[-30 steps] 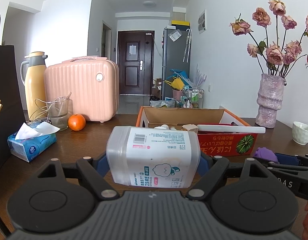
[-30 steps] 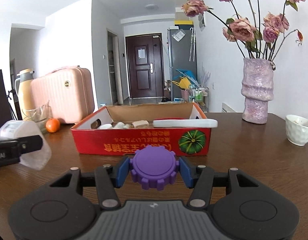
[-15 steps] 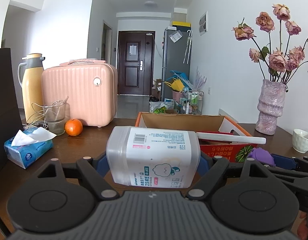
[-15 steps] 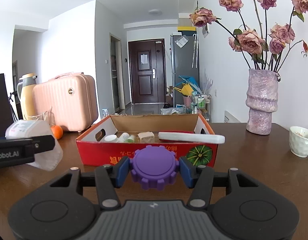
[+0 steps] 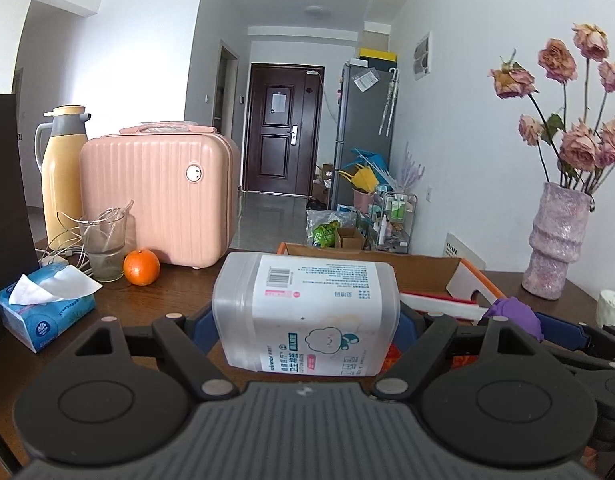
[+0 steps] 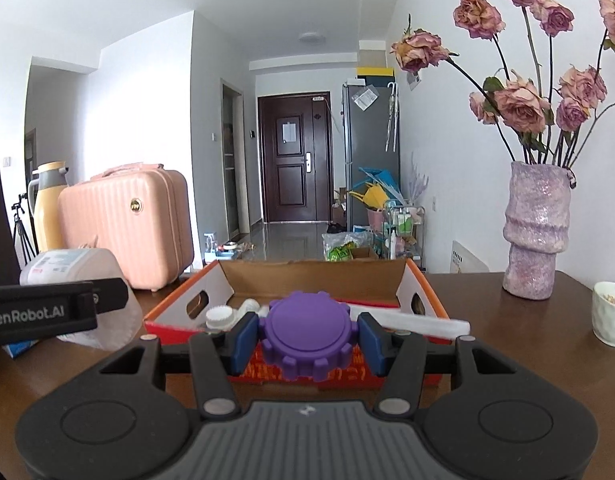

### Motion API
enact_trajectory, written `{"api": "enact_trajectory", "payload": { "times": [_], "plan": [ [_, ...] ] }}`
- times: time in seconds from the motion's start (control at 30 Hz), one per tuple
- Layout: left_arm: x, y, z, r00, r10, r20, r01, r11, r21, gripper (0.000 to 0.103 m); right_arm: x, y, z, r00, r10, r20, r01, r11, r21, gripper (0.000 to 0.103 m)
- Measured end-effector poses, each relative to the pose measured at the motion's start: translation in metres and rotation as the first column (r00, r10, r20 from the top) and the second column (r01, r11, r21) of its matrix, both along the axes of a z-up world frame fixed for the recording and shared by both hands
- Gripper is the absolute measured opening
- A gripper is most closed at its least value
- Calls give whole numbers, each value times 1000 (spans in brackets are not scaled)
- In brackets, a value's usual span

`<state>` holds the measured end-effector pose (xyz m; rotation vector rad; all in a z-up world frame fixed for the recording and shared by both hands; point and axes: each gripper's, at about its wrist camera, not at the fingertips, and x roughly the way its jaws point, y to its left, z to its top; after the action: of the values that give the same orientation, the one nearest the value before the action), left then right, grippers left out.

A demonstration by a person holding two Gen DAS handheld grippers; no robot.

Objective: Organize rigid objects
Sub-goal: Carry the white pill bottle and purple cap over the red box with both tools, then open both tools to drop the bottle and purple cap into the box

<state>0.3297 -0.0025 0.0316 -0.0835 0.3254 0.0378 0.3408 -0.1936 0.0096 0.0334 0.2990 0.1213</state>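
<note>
My left gripper [image 5: 305, 326] is shut on a clear plastic cotton-swab box [image 5: 307, 312] with a white label, held on its side above the table. My right gripper [image 6: 307, 338] is shut on a purple gear-shaped piece [image 6: 309, 330], held just before the near wall of the red cardboard box [image 6: 307, 372]. The box is open; a white lid [image 6: 221, 318] and a long white bar [image 6: 419, 324] lie in it. In the left wrist view the red box [image 5: 473, 284] lies behind the swab box, and the purple piece [image 5: 515, 316] shows at right.
A pink suitcase [image 5: 155, 200], yellow thermos [image 5: 61, 168], glass with cables [image 5: 105, 248], orange [image 5: 141, 267] and tissue pack [image 5: 43, 312] stand at left. A purple vase with roses [image 6: 535, 236] and a white cup [image 6: 611, 314] stand at right on the brown table [image 6: 507, 332].
Both grippers have risen and moved toward the red box, each keeping its object. The box now sits lower in both views, and its inside shows more in the right wrist view.
</note>
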Motion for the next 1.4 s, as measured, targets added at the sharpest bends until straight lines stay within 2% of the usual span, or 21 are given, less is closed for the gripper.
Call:
{"api": "enact_trajectory", "payload": {
  "times": [0.77,1.4],
  "plan": [
    [83,-7,-8,999,34,-30,-35,999,-8,83,81,-8,-9,999,-20,-33,21,999,31,53],
    [149,-16,-19,998,24,-58,-23,1000,7,83,142,-13,-18,997,-57,-59,58,998,10,53]
  ]
}}
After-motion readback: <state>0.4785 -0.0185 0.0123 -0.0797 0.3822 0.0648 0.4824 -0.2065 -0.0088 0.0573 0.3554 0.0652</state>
